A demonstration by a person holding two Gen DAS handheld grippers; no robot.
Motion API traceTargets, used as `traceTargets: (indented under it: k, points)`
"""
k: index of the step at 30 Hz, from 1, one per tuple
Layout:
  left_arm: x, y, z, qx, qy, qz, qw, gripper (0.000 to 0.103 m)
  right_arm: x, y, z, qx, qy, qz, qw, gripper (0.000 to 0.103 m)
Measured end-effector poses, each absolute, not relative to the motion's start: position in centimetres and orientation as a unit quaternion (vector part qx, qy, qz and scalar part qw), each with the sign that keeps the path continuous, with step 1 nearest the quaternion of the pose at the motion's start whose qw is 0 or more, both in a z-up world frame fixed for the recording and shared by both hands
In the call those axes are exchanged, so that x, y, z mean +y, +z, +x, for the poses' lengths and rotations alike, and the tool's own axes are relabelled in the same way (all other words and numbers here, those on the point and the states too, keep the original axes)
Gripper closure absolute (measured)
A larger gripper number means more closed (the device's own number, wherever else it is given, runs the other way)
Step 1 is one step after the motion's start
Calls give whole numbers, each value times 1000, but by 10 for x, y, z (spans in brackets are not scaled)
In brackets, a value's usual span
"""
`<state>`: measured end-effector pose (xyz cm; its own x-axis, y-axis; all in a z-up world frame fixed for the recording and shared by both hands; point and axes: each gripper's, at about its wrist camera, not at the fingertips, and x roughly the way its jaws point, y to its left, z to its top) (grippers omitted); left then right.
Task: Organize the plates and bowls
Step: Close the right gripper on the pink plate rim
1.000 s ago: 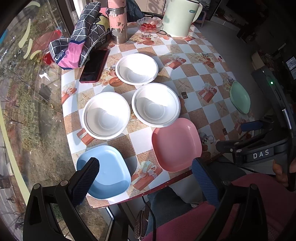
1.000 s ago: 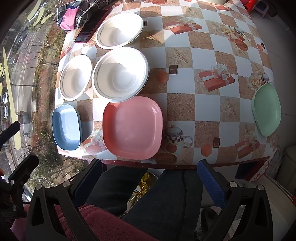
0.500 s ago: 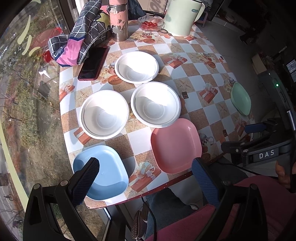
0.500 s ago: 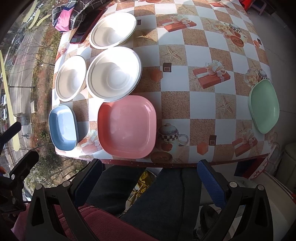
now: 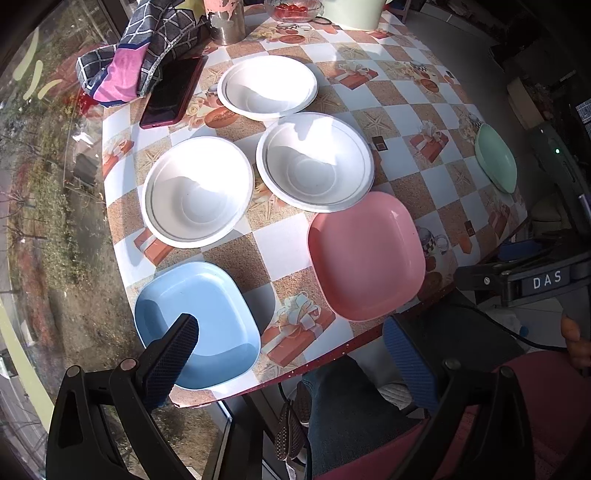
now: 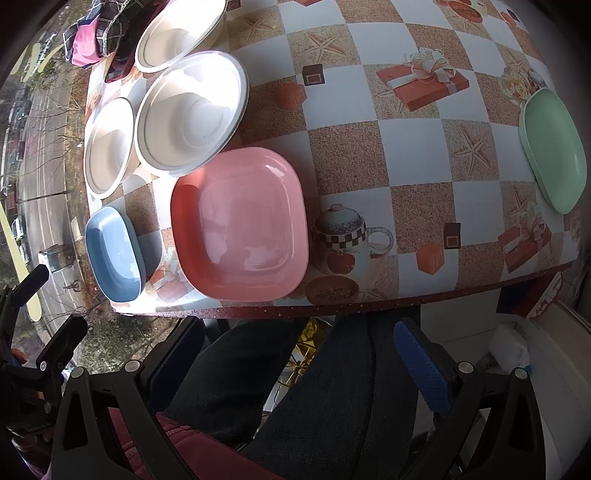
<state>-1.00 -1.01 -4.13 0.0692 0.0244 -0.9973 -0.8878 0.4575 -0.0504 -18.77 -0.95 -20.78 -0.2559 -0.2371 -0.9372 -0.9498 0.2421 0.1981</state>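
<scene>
Three white bowls sit on the checked table: left [image 5: 197, 192], middle [image 5: 316, 162] and far [image 5: 267, 86]. A blue plate [image 5: 199, 325] lies at the near left edge, a pink plate [image 5: 365, 254] near the front, a green plate [image 5: 495, 162] at the right edge. My left gripper [image 5: 291, 339] is open and empty, its left finger over the blue plate's near side. My right gripper [image 6: 299, 343] is open and empty, held off the table's front edge below the pink plate [image 6: 240, 225]. The green plate [image 6: 552, 149] is at the right in that view.
At the table's far side lie a dark red phone [image 5: 171, 92], a checked and pink cloth [image 5: 140, 55], a metal flask [image 5: 225, 22], a glass dish of red fruit [image 5: 293, 9] and a pale kettle [image 5: 351, 14]. My legs are under the front edge.
Both grippers have moved forward toward the table. The left finger now overlaps the blue plate. No dish has moved.
</scene>
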Motion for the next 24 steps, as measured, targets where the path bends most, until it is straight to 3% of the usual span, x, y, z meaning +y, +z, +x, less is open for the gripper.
traceTargets:
  k: [10,24]
  points:
    - [-2,-101,15,578,370,-393,612,2,3,-249,-193,608,426,-471,477,0]
    - [0,-157,28,583,421,-393,573,2,24,-302,-195,557,422,-526,485,0]
